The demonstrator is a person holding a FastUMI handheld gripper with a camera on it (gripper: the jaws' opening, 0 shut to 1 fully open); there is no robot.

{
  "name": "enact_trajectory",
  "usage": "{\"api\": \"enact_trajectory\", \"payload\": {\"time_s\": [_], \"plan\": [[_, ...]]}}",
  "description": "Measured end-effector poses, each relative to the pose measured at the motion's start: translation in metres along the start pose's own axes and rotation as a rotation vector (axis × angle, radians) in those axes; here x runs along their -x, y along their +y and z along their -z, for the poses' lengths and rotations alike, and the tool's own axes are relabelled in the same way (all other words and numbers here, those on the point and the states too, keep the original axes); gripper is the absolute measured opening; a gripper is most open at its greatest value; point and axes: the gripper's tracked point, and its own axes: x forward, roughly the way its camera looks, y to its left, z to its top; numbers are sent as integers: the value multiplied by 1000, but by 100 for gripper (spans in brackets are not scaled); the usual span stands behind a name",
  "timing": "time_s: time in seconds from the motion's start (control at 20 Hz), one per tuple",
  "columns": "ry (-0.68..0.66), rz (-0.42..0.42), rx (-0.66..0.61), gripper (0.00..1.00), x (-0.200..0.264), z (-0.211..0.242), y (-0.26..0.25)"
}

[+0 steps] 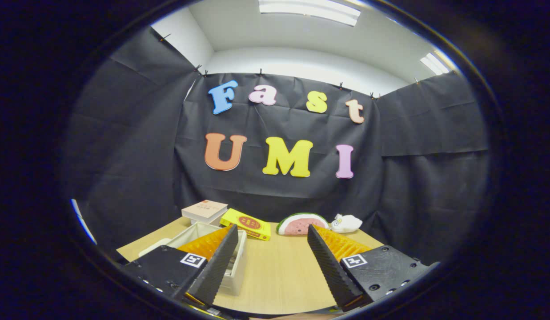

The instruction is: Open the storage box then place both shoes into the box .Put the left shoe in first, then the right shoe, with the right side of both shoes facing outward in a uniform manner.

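Observation:
My gripper [272, 231] is open, its two black ribbed fingers with orange backs spread wide above the wooden table [279, 275], and nothing lies between them. A white storage box [232, 266] stands on the table under and behind the left finger [217, 262], which hides much of it; I cannot tell how its lid stands. The right finger [330, 262] hangs over bare tabletop.
At the table's far edge, against the black cloth wall, lie a pale book [204, 210], a yellow box [246, 223], a watermelon-slice toy [301, 223] and a small white plush toy [346, 223]. Bare wood stretches between the fingers.

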Motion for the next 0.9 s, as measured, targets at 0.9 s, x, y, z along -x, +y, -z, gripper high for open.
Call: {"api": "enact_trajectory", "payload": {"time_s": [0.9], "plan": [[15,25,13,95,-11,30,-53]]}}
